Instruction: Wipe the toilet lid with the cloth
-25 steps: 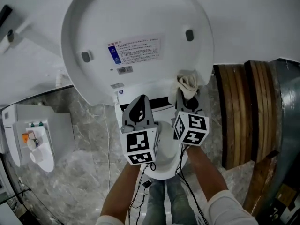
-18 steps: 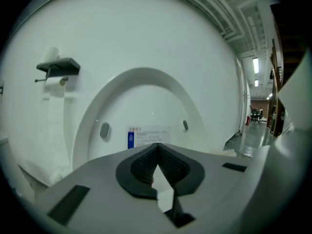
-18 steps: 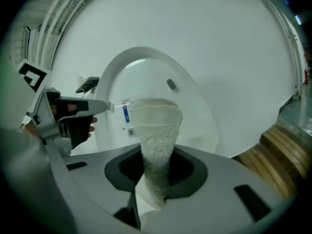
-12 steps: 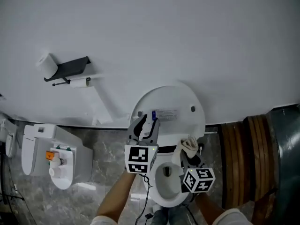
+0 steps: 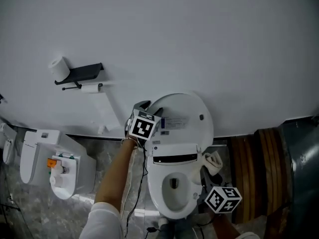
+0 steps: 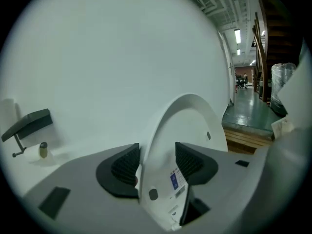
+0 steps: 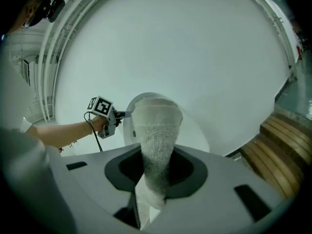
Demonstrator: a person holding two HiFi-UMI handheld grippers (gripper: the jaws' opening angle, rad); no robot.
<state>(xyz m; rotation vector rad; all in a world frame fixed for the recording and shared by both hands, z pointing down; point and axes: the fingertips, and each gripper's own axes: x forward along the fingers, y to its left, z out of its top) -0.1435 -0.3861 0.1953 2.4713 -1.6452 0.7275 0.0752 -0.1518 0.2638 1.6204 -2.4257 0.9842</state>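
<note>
Against the far wall [image 5: 199,34] the lid [image 5: 182,116] stands raised. The left gripper [image 6: 157,162], jaws just opening, lets go of its edge. The right gripper [image 7: 156,167] clenches the cloth [image 7: 156,130], apparently ready for wiping.

left claw [image 6: 157,164] just opened, raised toilet lid [image 6: 187,126] between jaws

The left gripper [image 6: 157,164] and right gripper [image 7: 156,167] have pale grey shells with black ribbed pads [image 6: 126,165]. Each carries a white cube [image 5: 144,127] printed with black square markers. Thin black cables [image 5: 145,163] run beside the left arm, which wears a white sleeve [image 5: 105,222].
</note>
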